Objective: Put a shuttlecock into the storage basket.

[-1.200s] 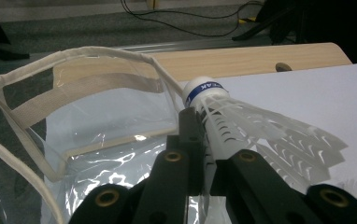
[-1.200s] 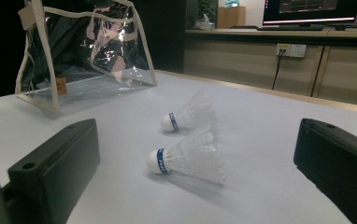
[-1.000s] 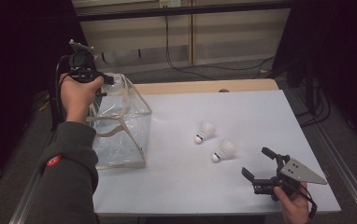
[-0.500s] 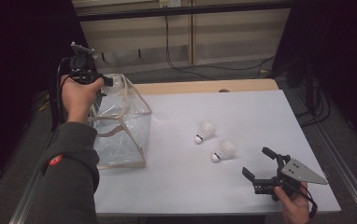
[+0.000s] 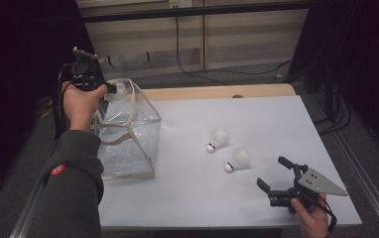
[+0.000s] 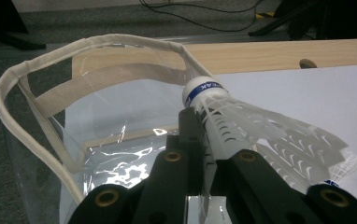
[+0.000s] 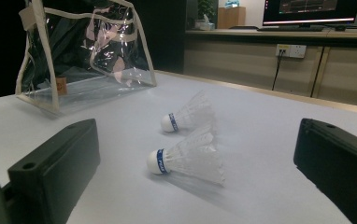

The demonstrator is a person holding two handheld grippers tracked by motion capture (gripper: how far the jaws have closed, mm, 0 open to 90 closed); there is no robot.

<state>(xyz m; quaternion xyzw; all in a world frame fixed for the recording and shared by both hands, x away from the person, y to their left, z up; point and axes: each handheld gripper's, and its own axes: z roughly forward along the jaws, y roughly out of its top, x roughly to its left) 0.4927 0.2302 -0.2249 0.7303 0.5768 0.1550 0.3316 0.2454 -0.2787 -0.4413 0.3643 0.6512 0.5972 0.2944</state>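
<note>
At far left, the left gripper hangs above the open mouth of the clear bag, jaws clamped on a shuttlecock, cork pointing forward over the bag's rim. Its blue band carries lettering too cut off to read. Right of the bag lie two more shuttlecocks; the right gripper, jaws wide apart, faces the nearer one.

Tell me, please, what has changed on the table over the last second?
Nothing visibly changed. The left gripper still holds a shuttlecock over the clear bag, the right gripper stays open near the two shuttlecocks lying on the table.
</note>
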